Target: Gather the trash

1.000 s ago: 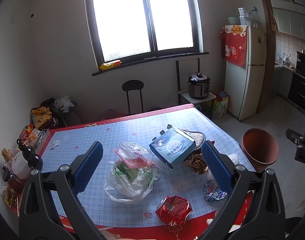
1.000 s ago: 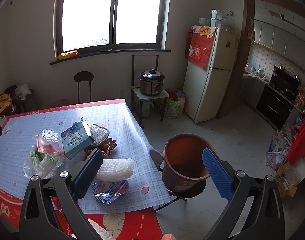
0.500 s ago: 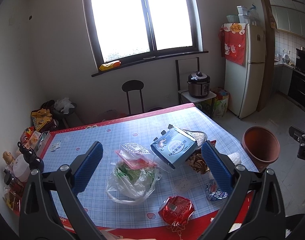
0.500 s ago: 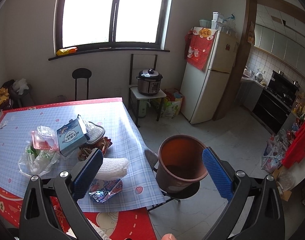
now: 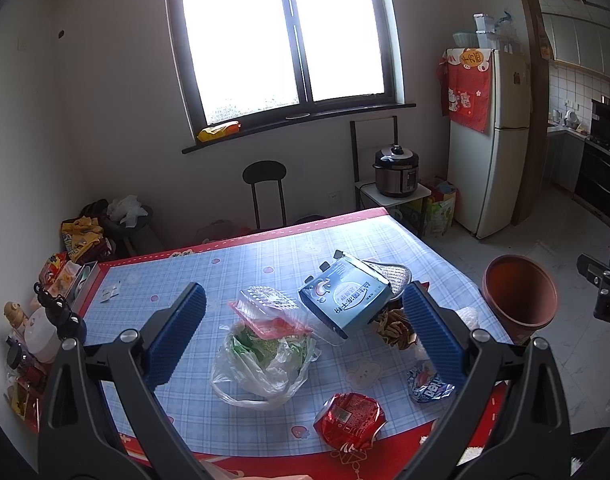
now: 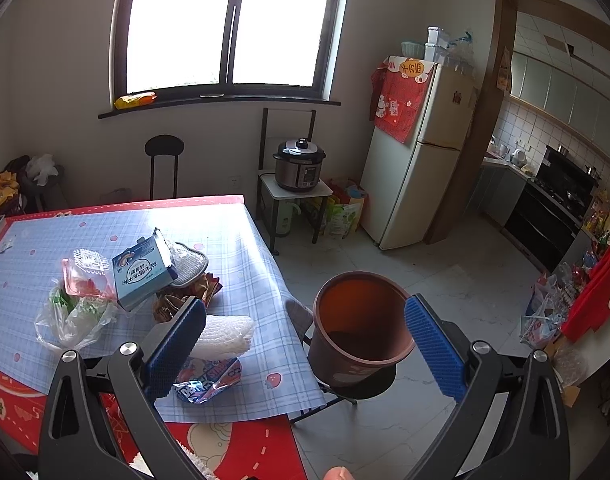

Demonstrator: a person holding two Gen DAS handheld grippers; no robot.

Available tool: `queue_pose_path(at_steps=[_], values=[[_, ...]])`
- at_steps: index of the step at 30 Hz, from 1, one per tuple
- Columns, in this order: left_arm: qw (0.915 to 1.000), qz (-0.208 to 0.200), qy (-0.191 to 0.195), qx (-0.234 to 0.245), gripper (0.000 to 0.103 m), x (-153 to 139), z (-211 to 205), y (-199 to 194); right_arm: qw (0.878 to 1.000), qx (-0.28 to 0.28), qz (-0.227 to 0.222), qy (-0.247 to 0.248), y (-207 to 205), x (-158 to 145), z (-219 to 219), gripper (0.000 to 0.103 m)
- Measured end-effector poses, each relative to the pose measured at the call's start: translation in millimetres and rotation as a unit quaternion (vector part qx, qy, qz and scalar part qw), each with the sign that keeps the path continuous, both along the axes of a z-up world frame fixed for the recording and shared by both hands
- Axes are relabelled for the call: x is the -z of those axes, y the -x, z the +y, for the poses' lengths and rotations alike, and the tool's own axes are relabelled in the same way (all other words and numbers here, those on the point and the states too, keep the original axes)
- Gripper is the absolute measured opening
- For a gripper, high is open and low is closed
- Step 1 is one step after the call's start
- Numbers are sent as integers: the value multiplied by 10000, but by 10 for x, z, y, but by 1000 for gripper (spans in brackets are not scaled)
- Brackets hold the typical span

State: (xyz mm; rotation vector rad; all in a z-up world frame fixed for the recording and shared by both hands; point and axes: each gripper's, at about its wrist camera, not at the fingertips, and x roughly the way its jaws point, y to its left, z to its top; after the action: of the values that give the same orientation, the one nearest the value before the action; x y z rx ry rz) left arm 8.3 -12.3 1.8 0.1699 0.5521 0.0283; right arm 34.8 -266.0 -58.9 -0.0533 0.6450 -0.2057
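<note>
Brown bin [image 6: 359,328] beside table [image 6: 241,240], trash-strewn.

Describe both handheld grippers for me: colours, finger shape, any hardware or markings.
The left gripper and right gripper look alike: black angular frames, silver bolts at the joints, two flat fingers faced with ribbed blue pads. No cables, markings or sleeves are visible.

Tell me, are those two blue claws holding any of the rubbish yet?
No. The left gripper and right gripper are both open and empty; the trash lies untouched on the table.
</note>
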Motion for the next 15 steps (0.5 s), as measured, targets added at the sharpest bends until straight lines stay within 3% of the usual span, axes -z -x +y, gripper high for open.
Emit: queue_pose_path(at_steps=[15], values=[[9995, 28, 318, 80, 97, 26, -99, 70, 9995, -281, 37, -159, -58, 78, -301, 98]])
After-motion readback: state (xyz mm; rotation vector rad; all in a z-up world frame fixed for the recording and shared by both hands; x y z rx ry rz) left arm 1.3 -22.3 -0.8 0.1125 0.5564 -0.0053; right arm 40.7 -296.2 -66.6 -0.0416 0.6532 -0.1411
